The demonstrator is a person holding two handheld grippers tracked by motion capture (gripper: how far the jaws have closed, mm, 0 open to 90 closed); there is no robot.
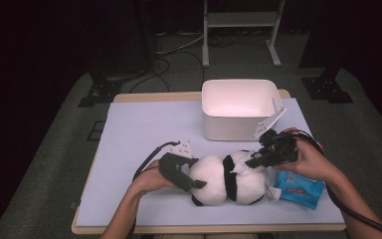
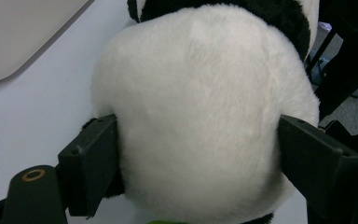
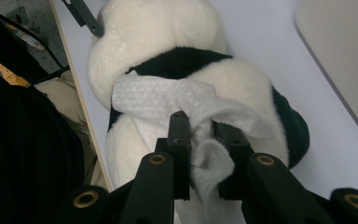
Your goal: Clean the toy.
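Observation:
A black and white plush panda (image 1: 229, 178) lies on the white mat near the front of the table. My left gripper (image 1: 195, 174) clamps its round white end from both sides; in the left gripper view the black pads (image 2: 95, 163) press into the fur of the panda (image 2: 200, 116). My right gripper (image 1: 255, 162) is over the panda's other half, shut on a crumpled white wipe (image 3: 186, 100) that lies spread across the panda (image 3: 168, 42). The wipe bunches between the right gripper (image 3: 200, 135) jaws.
A white plastic bin (image 1: 238, 107) stands behind the panda at the mat's back. A blue wipes packet (image 1: 298, 189) lies to the right of the panda, under my right hand. The table's front edge (image 1: 204, 229) runs close below the toy.

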